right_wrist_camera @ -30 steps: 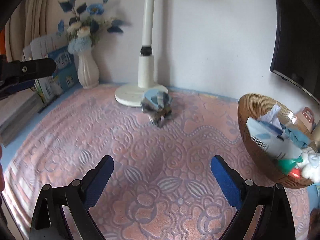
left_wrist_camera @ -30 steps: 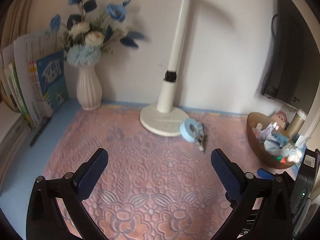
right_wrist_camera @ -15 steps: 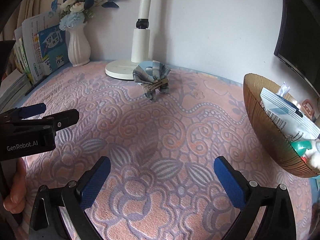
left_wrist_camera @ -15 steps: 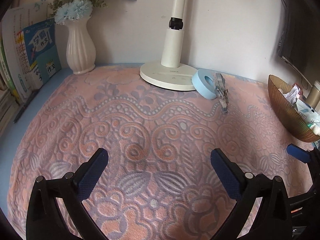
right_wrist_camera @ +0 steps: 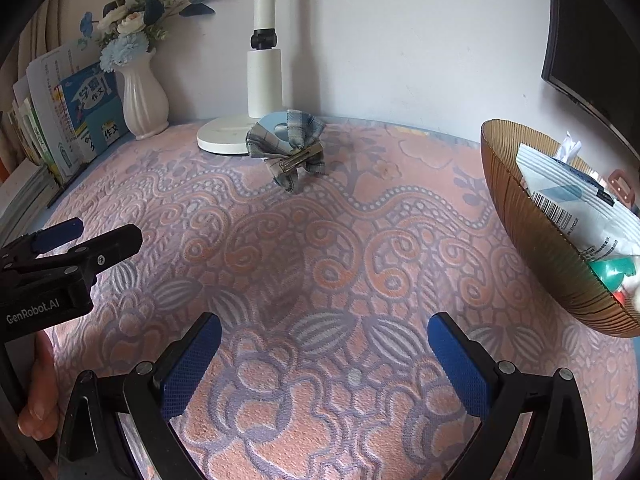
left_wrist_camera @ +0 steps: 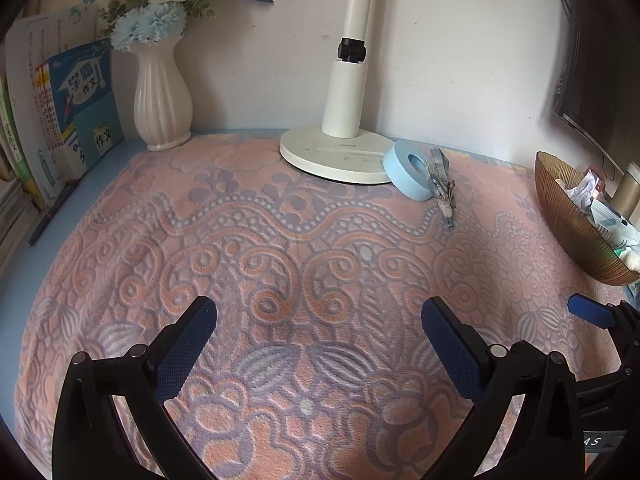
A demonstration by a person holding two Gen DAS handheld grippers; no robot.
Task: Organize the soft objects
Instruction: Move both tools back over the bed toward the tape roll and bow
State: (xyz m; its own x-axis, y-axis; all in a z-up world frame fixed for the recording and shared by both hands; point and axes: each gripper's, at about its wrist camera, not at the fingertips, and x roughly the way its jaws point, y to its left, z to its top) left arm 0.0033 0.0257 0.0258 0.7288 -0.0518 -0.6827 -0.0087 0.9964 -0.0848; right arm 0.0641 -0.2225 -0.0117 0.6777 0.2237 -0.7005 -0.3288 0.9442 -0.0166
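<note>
A grey-blue plaid fabric bow with a metal clip [right_wrist_camera: 291, 152] lies on the pink patterned blanket [right_wrist_camera: 320, 264], leaning on a light blue tape roll [left_wrist_camera: 410, 174] by the lamp base. In the left wrist view the bow [left_wrist_camera: 440, 184] shows edge-on. A brown ribbed bowl [right_wrist_camera: 536, 248] at the right holds packets and small items. My left gripper [left_wrist_camera: 318, 332] is open and empty above the near blanket. My right gripper [right_wrist_camera: 324, 344] is open and empty, well short of the bow. The left gripper also shows at the left of the right wrist view [right_wrist_camera: 68, 240].
A white desk lamp [left_wrist_camera: 344, 120] stands at the back centre. A white vase with blue flowers [left_wrist_camera: 160, 92] and upright books [left_wrist_camera: 76, 112] stand at the back left. A dark monitor [left_wrist_camera: 592, 60] hangs at the right above the bowl [left_wrist_camera: 568, 220].
Both grippers have dipped lower and closer to the blanket, tilting the views down. The bow, tape roll and bowl have not moved. Both grippers stay open.
</note>
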